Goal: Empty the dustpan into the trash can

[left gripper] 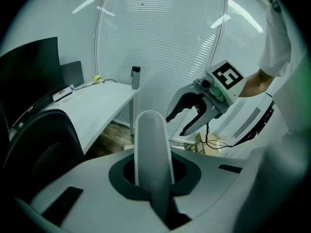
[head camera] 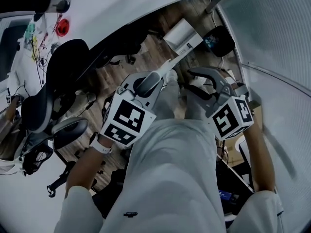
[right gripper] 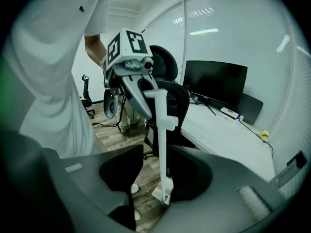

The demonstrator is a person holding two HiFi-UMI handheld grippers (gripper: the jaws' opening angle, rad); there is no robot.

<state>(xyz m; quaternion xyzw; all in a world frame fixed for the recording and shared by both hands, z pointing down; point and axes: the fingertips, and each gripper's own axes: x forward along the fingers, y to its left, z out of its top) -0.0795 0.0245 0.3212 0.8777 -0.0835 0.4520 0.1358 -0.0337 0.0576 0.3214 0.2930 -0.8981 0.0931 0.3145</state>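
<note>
Left gripper (left gripper: 153, 164): fingers clamped on dustpan (head camera: 182, 35) handle. Long axis slants from grip down and away, pan end lowest, near wood floor (head camera: 194, 8). Right gripper (left gripper: 176, 125) just beside, fingers apart, gripping nothing. Pan contents unreadable.

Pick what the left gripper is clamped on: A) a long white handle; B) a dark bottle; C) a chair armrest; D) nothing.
A: the left gripper has its jaws shut around the long white handle, which rises between them in the left gripper view.
</note>
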